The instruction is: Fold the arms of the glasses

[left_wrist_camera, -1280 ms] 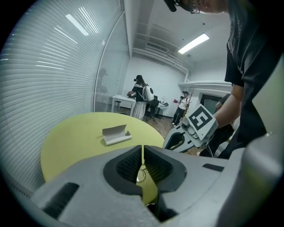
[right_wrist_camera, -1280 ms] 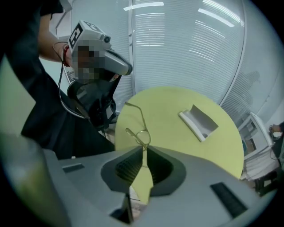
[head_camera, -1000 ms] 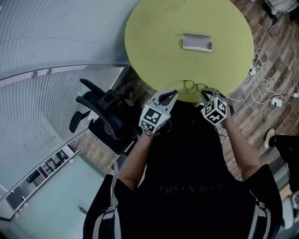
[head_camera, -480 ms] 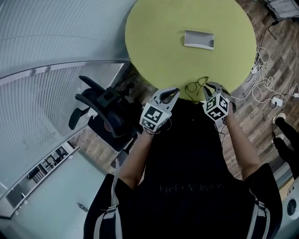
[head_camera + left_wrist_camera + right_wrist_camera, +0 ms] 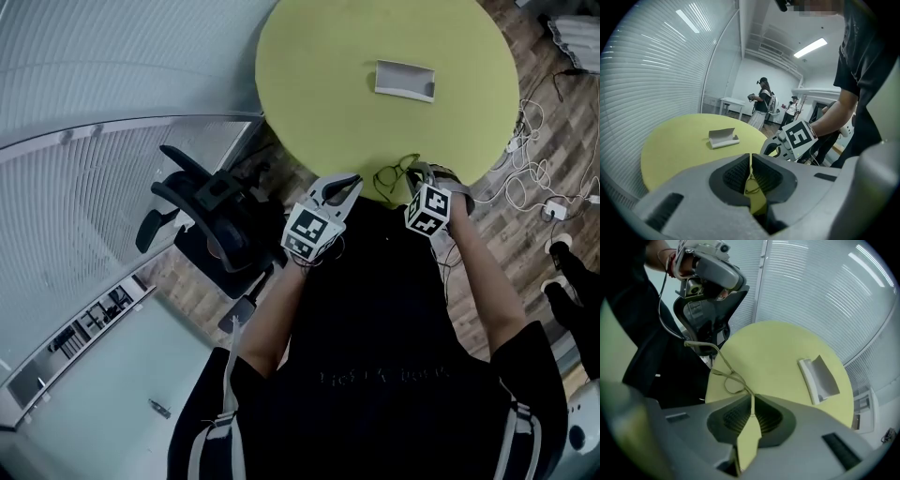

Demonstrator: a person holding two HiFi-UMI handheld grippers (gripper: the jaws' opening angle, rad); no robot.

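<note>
Clamping the glasses (image 5: 727, 375), right gripper (image 5: 752, 401) hovers beside the closed, seemingly empty left gripper (image 5: 750, 161).

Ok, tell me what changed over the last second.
The right gripper, shut on the glasses, turned and tipped them up from lying flat at the table's near edge. The left gripper kept its place, jaws together; the grey case has not moved.

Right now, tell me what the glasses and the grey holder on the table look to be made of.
Glasses: probably thin metal wire, since the frame and arms read as slim bent lines. The finish is hard to tell and the lenses are too faint to judge.
Grey holder: likely moulded plastic, possibly stiff board. It looks matt, with smooth curved walls, even colour and no glare.
</note>
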